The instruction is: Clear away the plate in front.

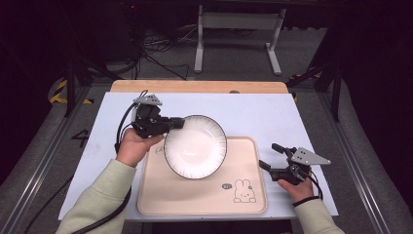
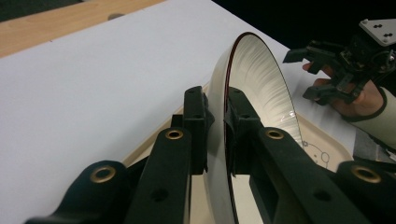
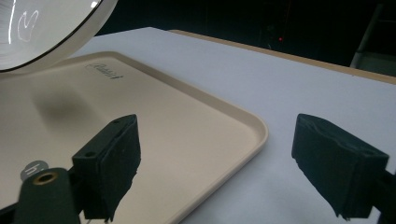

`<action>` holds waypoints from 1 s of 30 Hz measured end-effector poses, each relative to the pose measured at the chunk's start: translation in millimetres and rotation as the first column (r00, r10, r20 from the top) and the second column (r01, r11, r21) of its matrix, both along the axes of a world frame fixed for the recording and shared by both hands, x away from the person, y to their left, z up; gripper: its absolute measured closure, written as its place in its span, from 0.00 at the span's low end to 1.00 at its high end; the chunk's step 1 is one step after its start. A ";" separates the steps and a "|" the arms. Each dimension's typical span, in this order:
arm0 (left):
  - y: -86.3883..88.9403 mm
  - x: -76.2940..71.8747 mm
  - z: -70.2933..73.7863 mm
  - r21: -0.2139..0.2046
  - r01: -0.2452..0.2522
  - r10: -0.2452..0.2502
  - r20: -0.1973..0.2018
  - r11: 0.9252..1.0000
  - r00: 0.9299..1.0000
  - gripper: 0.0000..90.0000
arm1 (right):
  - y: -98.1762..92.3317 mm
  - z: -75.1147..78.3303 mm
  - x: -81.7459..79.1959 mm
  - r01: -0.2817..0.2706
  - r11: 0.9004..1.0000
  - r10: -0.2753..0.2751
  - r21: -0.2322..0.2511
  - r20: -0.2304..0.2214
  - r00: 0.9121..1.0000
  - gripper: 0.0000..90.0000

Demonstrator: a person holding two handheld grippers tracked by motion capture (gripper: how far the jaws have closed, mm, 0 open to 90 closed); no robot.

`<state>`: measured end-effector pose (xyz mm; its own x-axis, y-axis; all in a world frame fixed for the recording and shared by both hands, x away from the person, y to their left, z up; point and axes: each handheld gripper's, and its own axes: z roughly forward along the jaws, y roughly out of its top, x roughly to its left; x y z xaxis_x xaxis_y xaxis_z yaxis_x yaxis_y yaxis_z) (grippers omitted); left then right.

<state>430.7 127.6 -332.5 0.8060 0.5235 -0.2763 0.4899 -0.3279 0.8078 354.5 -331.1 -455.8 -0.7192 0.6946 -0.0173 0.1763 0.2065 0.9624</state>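
High view first: nearest me, the right tongs (image 1: 271, 157) rest on the tabletop (image 1: 253, 112) just off the tray's (image 1: 156, 195) right edge, jaws spread wide with nothing between them; the right gripper view has one jaw over the tray's corner and the other over bare tabletop. Farther in, the left tongs (image 1: 171, 124) clamp the left rim of the bowl (image 1: 195, 146), which is held tilted above the tray. Beyond lies a wooden strip (image 1: 195, 87).
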 end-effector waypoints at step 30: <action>-32.4 -14.3 -39.8 0.000 0.092 -0.091 -0.093 0.996 0.991 0.90 | 0.3 0.0 0.0 -0.002 1.000 0.002 -0.002 0.001 1.000 0.18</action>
